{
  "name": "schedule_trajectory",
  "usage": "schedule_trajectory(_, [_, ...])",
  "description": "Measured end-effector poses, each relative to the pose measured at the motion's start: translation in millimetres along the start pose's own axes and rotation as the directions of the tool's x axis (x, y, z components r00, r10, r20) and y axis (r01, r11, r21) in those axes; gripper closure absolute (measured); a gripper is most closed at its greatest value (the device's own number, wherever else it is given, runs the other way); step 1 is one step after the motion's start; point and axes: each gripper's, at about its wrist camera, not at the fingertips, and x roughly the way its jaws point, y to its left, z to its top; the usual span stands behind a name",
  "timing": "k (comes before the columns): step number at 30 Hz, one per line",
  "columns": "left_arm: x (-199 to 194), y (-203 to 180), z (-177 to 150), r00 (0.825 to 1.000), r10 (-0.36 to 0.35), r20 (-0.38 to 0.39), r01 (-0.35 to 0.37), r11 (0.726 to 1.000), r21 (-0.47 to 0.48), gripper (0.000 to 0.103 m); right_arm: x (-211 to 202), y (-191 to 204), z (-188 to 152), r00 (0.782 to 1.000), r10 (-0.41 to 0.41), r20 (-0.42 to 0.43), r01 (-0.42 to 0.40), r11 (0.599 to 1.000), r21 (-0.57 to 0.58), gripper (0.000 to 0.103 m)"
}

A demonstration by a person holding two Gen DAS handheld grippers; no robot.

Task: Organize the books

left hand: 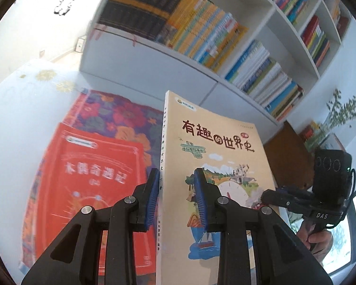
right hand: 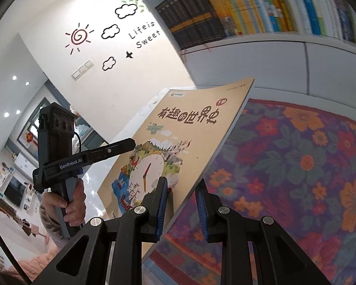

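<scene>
Above the floral cloth [right hand: 296, 166], both hand-held grippers [left hand: 176, 197] [right hand: 181, 204] clamp the upright tan book [left hand: 216, 142].

Floral cloth [right hand: 296, 166], wall decals [right hand: 78, 36]

Hidden, cropped and blurred parts

The tan illustrated paperback book [left hand: 216, 156] runs off the frame's bottom; the blurred red hardcover book [left hand: 92, 185] sits partly behind black gripper fingers [left hand: 152, 190]; shelved spines' [right hand: 261, 7] titles are unreadable.

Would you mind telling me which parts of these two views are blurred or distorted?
Left wrist view: the red book is smeared with motion blur, the tan book stays sharp, and the bookshelf bows. Right wrist view: the shelved spines are smeared; the floral cloth is soft.
</scene>
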Motion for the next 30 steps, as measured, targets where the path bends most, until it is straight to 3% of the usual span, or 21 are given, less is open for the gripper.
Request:
schedule_trajectory(12, [-18,64,2,0.998,0.024,0.056,-0.020,0.998,-0.064,0.078,58,26,25,0.998,0.027,-0.051,-0.029,0.999,-0.039,0.080])
schedule_trajectory(22, [-2,110,-6,0.996,0.090,-0.017,-0.091,0.991,-0.096,0.078,120,24,21,0.992,0.037,-0.123,-0.035,0.999,0.015,0.080])
schedule_trajectory(30, [-1,134,-14,0.996,0.082,-0.045,-0.088,0.982,-0.168,0.078,153,18,8,0.980,0.066,-0.188,-0.054,0.996,0.068,0.079])
